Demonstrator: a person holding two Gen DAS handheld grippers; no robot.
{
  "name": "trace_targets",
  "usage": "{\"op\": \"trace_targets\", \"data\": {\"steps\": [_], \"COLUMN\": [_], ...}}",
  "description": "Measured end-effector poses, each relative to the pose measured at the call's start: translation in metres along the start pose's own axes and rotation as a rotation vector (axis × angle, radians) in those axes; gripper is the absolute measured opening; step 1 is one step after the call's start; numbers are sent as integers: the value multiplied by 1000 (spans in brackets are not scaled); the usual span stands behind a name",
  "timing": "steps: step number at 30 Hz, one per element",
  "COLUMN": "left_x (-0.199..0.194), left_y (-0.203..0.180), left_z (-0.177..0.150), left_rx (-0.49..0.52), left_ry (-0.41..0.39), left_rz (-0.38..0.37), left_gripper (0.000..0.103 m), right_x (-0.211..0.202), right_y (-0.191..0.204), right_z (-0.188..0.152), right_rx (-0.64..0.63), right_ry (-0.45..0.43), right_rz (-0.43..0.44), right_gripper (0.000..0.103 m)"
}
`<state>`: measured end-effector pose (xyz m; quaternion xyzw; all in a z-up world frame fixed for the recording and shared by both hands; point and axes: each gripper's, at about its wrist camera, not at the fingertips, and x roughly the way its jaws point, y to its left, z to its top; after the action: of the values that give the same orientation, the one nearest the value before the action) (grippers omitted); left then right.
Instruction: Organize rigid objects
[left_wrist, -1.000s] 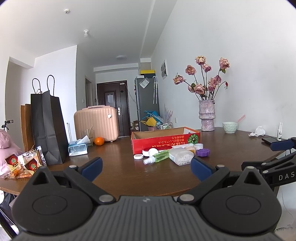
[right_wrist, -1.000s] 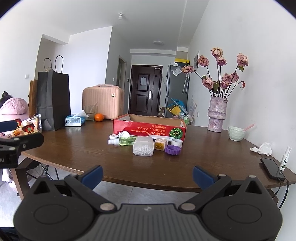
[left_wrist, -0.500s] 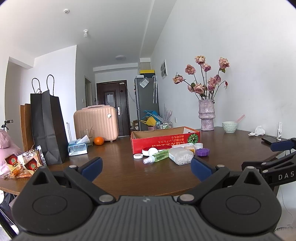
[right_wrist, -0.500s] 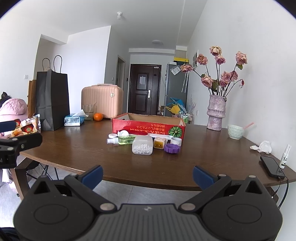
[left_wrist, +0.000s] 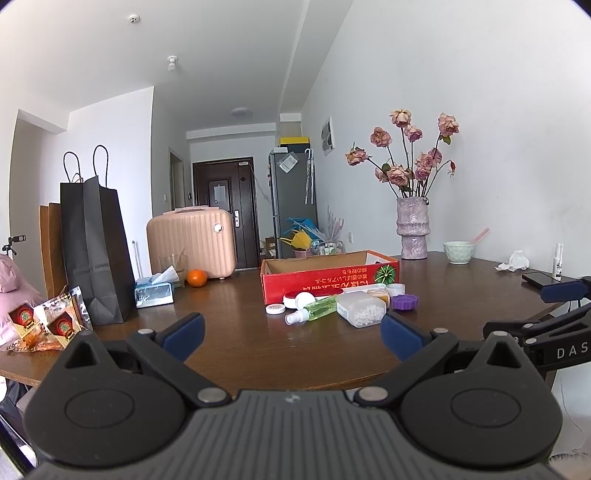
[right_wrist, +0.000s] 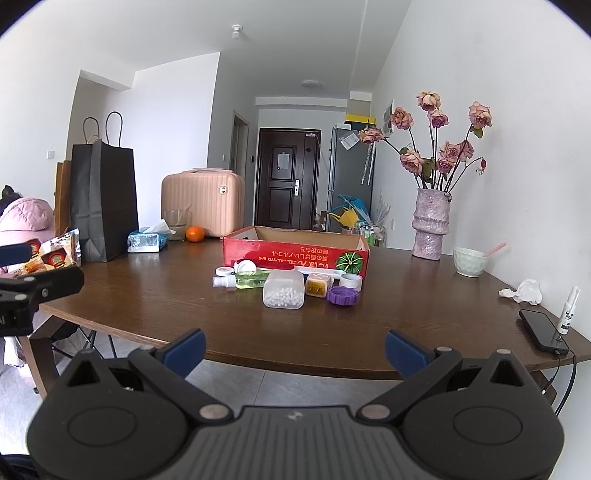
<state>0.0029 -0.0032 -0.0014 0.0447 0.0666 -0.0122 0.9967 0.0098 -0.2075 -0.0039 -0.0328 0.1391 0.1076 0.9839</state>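
left gripper: being held with jaws spread wide, nothing gripped, short of the table | right gripper: being held likewise wide, nothing gripped | small containers: being seen clustered on the table, just in front of the red box

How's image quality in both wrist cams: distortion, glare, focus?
Left wrist: strong fisheye bowing, dark vignette at the corners; daylight sheen on the table; red box and clutter sharp. Right wrist: same bowing, table edge curves; phone reflects light; white-bead jar crisp, no motion blur.
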Motion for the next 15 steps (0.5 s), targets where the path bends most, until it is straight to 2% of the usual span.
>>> {"op": "trace_targets", "data": {"steps": [6,15], "left_x": [16,72], "left_y": [1,-6], "left_z": [-8,-20], "left_rx": [-5,25], "left_ry": [39,138], "left_rz": [4,12], "left_gripper": [103,103], "right_x": [13,65], "right_y": [-6,-21], "right_z": [-6,-13], "right_rx": [23,92], "right_ry": [19,97], "right_rz": [-10,-18], "right_gripper": [103,103]}}
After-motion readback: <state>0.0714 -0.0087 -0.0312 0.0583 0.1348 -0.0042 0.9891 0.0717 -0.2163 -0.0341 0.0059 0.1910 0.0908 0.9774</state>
